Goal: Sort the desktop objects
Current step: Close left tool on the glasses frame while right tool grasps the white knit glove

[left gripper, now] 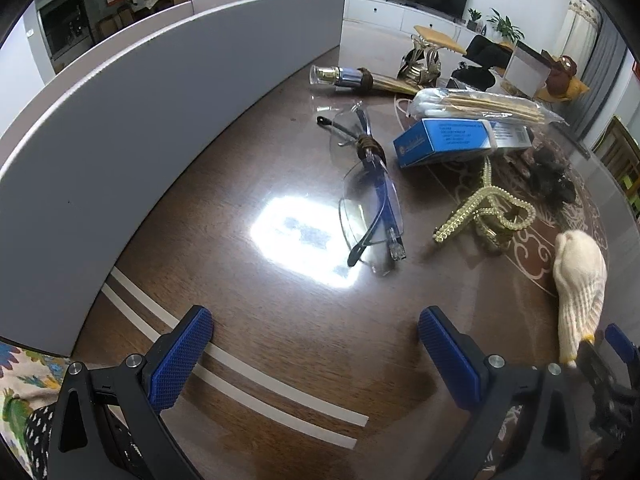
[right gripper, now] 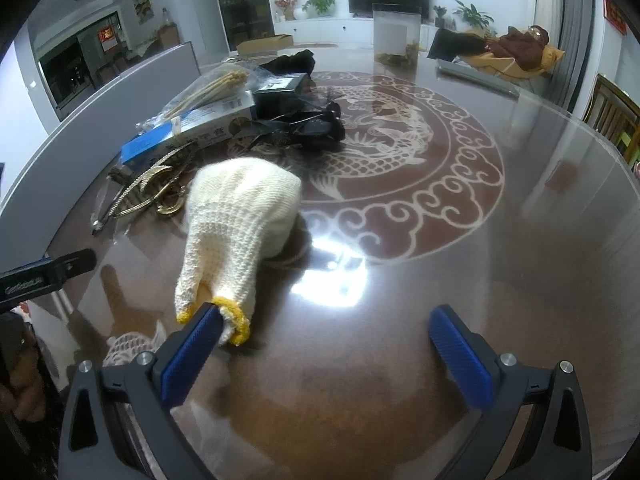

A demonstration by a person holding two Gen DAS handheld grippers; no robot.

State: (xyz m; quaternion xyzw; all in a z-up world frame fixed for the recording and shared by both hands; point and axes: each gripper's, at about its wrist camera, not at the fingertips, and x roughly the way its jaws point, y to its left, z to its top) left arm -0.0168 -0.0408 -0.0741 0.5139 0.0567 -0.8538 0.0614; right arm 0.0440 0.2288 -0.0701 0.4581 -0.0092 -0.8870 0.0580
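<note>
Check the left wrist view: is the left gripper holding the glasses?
No. The left gripper is open with nothing between its fingers, and the glasses lie on the table ahead of it.

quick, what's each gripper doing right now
Left gripper: open, empty.
Right gripper: open, holding nothing; cream knitted glove with yellow cuff beside its left finger.

Two black tools point(left gripper: 316, 344) point(right gripper: 326, 340) with blue textured finger pads point(left gripper: 182, 358), silver screws, angular dark frames.
</note>
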